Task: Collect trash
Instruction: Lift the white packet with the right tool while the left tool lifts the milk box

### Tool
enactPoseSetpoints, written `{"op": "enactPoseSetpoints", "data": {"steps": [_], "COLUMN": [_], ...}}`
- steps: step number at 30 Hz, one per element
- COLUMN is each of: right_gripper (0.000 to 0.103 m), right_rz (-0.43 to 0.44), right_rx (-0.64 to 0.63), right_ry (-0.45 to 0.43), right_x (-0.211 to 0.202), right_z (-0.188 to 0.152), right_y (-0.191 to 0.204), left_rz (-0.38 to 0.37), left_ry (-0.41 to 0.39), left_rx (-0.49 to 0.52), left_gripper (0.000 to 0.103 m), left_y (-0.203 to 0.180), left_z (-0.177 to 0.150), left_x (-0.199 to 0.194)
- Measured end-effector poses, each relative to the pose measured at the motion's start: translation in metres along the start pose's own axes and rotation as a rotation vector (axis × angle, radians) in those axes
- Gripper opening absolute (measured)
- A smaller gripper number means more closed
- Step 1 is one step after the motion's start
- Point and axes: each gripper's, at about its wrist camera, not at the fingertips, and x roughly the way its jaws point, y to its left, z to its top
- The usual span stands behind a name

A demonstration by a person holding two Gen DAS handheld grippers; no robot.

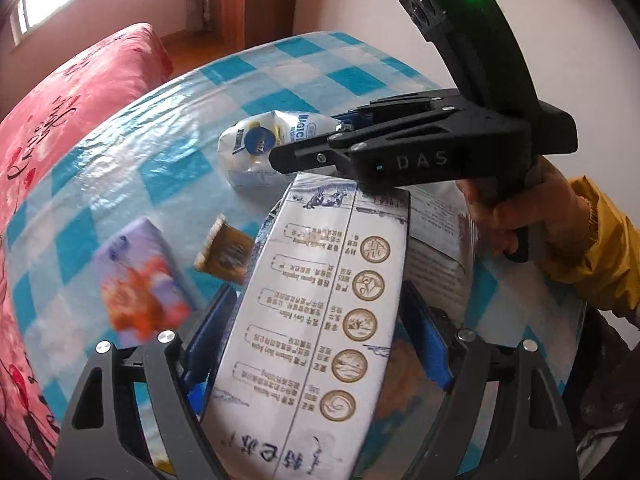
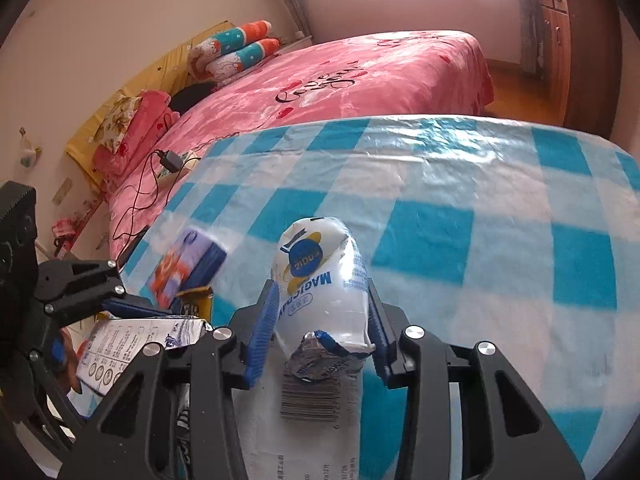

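Observation:
My left gripper is shut on a white milk carton with round gold seals, held above the blue-checked table; it also shows in the right wrist view. My right gripper is shut on a puffy white snack bag with a blue and yellow logo. In the left wrist view that bag sits in the right gripper just beyond the carton. A purple and orange packet and a small brown wrapper lie on the table, left of the carton.
A bed with a pink cover stands beyond the table, with pillows and a charger with cable on it. A wooden cabinet stands at the far right. The person's hand in a yellow sleeve holds the right gripper.

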Motion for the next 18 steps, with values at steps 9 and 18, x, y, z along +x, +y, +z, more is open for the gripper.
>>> {"op": "enactPoseSetpoints", "data": {"steps": [9, 18], "right_gripper": [0.042, 0.041], "right_rz": [-0.024, -0.019], "right_rx": [0.028, 0.060], "right_ry": [-0.058, -0.144], "right_x": [-0.036, -0.072], "right_z": [-0.038, -0.063], "right_y": [0.004, 0.012], "left_rz": [-0.001, 0.070], "left_ry": [-0.048, -0.118], "left_rx": [-0.063, -0.135], "left_gripper": [0.069, 0.068], "left_y": [-0.027, -0.043], "left_z": [-0.016, -0.038], "left_x": [-0.008, -0.027]}}
